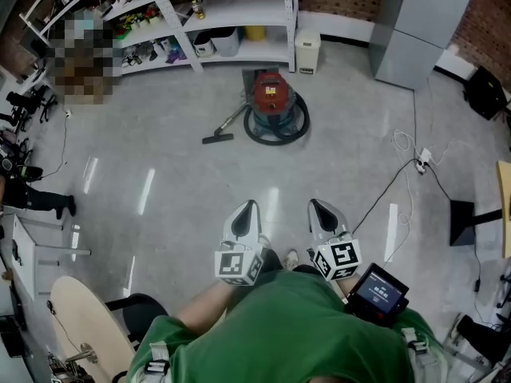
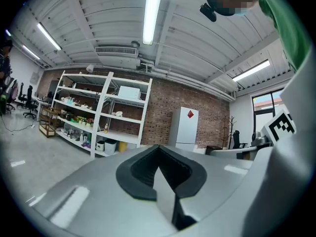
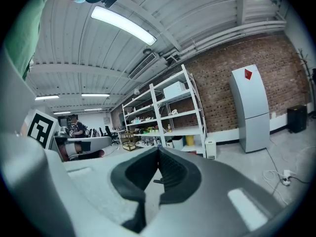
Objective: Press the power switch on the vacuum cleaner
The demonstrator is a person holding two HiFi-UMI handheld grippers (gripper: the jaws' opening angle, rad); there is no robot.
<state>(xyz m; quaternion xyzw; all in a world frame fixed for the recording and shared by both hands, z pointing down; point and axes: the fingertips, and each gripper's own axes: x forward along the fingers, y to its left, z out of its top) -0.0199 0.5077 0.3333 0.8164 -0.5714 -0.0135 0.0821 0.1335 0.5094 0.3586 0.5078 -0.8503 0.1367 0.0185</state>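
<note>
While the red vacuum cleaner [image 1: 275, 102] sits on the floor well away from both grippers, the job right now is just to get close to it. The left gripper [image 1: 247, 207] and the right gripper [image 1: 318, 207] are held side by side near the person's body, and both point toward the vacuum cleaner. In each gripper view the two jaws are pressed together with nothing between them. That is good for pushing a switch, because a closed tip works like one firm finger.

The vacuum cleaner stands just in front of the white shelf [image 1: 231, 10]. Its hose [image 1: 275, 136] curls around it. Its floor nozzle [image 1: 217, 138] lies near it, on the left side in the head view. The switch is likely on top of the vacuum cleaner, but it is too small to pick out from here.

To do this well, I think the person should walk right up to the vacuum cleaner and not step on the hose. Then use one gripper only, with its tip closed. Bring the tip straight down onto the middle of the switch and push slowly. A hard or crooked push could make the tip slip off the round top, or shove the vacuum cleaner away.
</note>
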